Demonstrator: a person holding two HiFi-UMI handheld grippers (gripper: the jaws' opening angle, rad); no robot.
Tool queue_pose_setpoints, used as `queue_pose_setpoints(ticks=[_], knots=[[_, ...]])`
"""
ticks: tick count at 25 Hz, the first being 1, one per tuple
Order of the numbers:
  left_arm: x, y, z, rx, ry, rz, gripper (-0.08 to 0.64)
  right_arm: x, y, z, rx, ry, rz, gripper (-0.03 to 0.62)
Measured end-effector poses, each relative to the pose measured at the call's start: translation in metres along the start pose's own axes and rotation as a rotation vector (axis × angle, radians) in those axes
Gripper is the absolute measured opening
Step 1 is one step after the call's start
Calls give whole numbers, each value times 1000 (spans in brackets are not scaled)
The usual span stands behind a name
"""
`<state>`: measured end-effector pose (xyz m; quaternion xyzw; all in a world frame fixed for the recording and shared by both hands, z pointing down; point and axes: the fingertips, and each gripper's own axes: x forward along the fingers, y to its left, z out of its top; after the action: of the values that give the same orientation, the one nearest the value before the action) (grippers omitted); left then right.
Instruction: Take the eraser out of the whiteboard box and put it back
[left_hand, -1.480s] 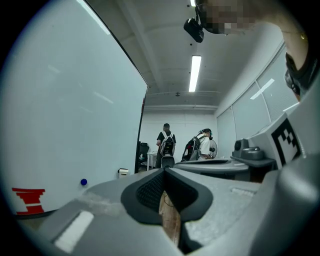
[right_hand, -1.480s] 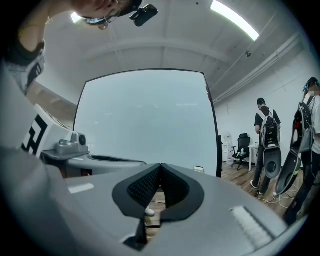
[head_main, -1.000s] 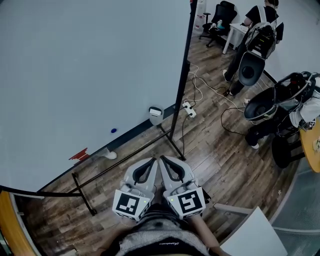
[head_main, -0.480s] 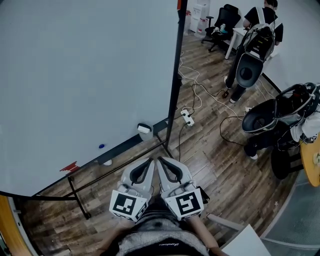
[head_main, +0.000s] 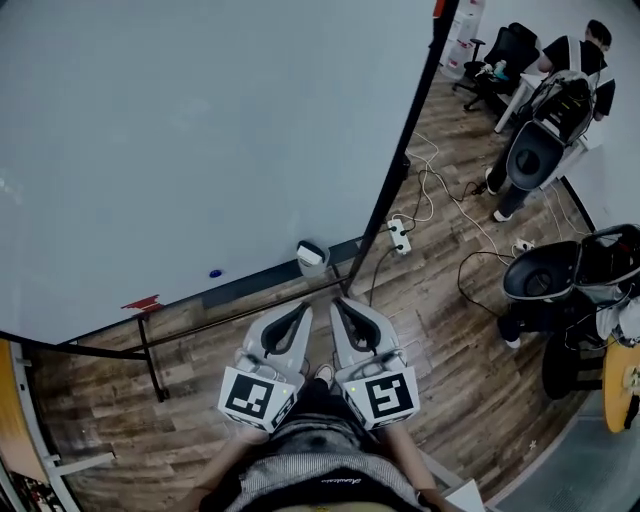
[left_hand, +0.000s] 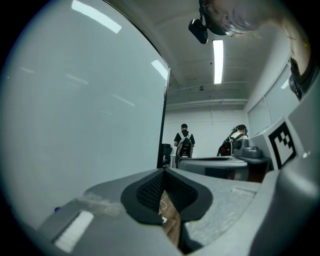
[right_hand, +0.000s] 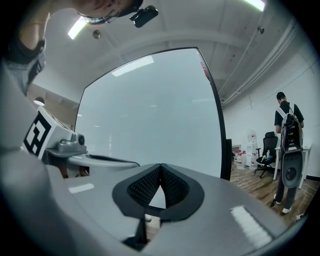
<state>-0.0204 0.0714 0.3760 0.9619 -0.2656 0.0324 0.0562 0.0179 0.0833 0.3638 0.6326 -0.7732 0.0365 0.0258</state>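
Nearest us, at the bottom centre of the head view, we hold the two grey hand-held grippers side by side. Our left gripper (head_main: 303, 310) has its jaws pressed together with nothing between them. Our right gripper (head_main: 340, 303) is likewise closed and empty. In each gripper view the black ribbed pads meet at their tips.

Under them lies the brown wooden plank floor (head_main: 440, 330). Just above the tips, near the frame's centre, the small white whiteboard box (head_main: 312, 256) sits on the dark lower rail (head_main: 250, 283) of the large white whiteboard (head_main: 200, 130), apart from both grippers. We cannot make out the eraser in it.

Left of the box are a small blue dot (head_main: 214, 273) and a red mark (head_main: 142, 303). To the right a white power strip (head_main: 400, 236) lies on the floor. At the upper right a person in black (head_main: 575, 60) stands near a black office chair (head_main: 510, 50).
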Motion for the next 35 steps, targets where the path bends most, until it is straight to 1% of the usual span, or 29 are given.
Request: queue_pose_setpoints(ticks=[3,7,15,22,26,27,31,35], knots=[[0,23,-4,-12,11,30,2,22,4,-4,-8,16,24,2],[5,47,-5,-19,14,46,2,45,4,-5,-13,23,24,2],[32,97,7,-11,11,14,2,101,-4,1,-24,37,3,2],[49,126,2,-1,26,-16,2,135,-14,-7,-19,29,-15,2],[56,136,-4,-51,49,-12,2,149,-23,-14,-25,59,-21,2],[58,138,-6,-51,50,-10,2,152,-25,-17,-23,69,-22,2],[64,143,-10,-64,65,26,2,160,-33,-26,-10,82,21,2],[75,143,-9,-74,73,84,2,169,-39,-19,-19,79,111,2]])
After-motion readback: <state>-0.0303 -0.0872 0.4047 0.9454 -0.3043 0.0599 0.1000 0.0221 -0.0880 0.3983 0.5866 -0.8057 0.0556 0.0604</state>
